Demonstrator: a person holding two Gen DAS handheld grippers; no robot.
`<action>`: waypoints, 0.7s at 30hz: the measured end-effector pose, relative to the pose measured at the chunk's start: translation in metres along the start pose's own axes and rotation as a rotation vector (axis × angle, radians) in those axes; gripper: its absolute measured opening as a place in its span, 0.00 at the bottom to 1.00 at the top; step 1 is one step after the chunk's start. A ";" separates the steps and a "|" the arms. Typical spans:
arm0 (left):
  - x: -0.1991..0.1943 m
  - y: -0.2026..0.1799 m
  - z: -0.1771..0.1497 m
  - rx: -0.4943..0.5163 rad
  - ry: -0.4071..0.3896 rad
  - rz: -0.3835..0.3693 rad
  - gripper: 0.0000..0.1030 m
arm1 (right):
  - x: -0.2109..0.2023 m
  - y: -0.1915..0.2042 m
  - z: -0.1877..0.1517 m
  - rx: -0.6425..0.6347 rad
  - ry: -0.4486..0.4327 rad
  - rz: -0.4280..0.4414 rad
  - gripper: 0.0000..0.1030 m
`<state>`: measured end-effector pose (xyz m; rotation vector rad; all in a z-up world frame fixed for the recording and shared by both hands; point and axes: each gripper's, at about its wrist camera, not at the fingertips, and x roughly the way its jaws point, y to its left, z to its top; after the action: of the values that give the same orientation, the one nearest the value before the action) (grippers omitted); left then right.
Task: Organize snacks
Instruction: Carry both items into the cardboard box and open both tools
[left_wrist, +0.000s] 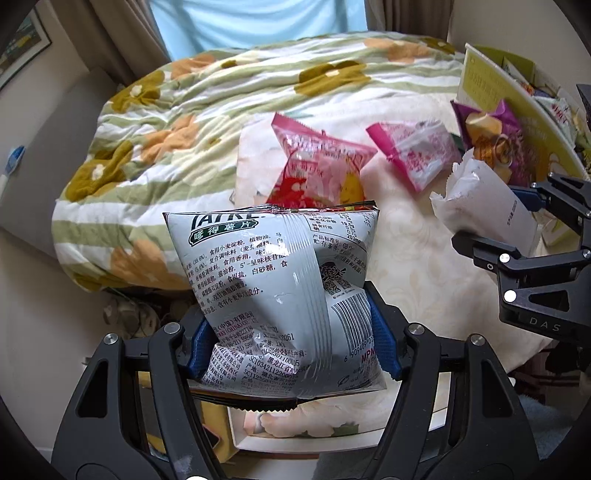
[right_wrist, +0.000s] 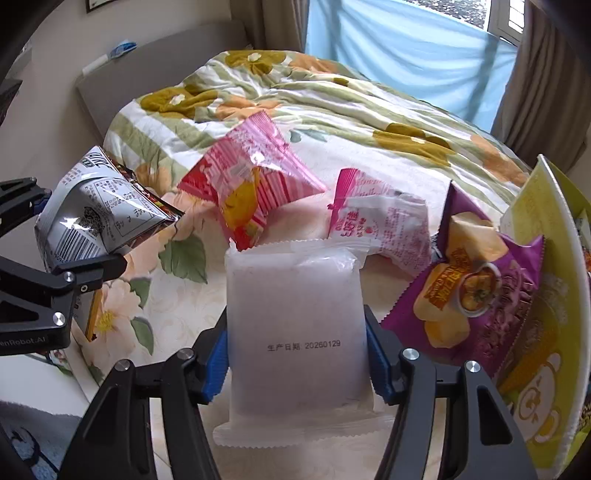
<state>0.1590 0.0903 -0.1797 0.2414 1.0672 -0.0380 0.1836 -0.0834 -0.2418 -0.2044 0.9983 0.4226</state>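
Note:
My left gripper (left_wrist: 291, 328) is shut on a silver chip bag (left_wrist: 273, 280), held upright above the bed's edge; the bag also shows in the right wrist view (right_wrist: 99, 214). My right gripper (right_wrist: 295, 354) is shut on a white frosted snack packet (right_wrist: 295, 332), also seen in the left wrist view (left_wrist: 484, 199). On the bed lie a pink striped snack bag (right_wrist: 247, 181), a small pink-and-white packet (right_wrist: 384, 218) and a purple chip bag (right_wrist: 476, 288). The purple bag leans against a yellow-green box (right_wrist: 550, 321) at the right.
A floral quilt (left_wrist: 207, 110) is bunched over the far half of the bed. The yellow-green box (left_wrist: 517, 107) holds several other snack packets. A grey headboard (right_wrist: 155, 74) stands at the left, curtains and a window behind. A white shelf edge (left_wrist: 332, 439) sits below my left gripper.

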 end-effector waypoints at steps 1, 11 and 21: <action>-0.009 0.000 0.005 0.001 -0.028 -0.004 0.65 | -0.011 -0.002 0.003 0.029 -0.014 -0.006 0.57; -0.075 -0.026 0.069 0.020 -0.230 -0.146 0.65 | -0.128 -0.047 0.012 0.272 -0.159 -0.132 0.57; -0.128 -0.131 0.126 0.013 -0.338 -0.271 0.65 | -0.207 -0.148 -0.013 0.373 -0.236 -0.238 0.57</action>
<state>0.1857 -0.0749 -0.0335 0.0952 0.7564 -0.3185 0.1406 -0.2731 -0.0766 0.0632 0.7919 0.0372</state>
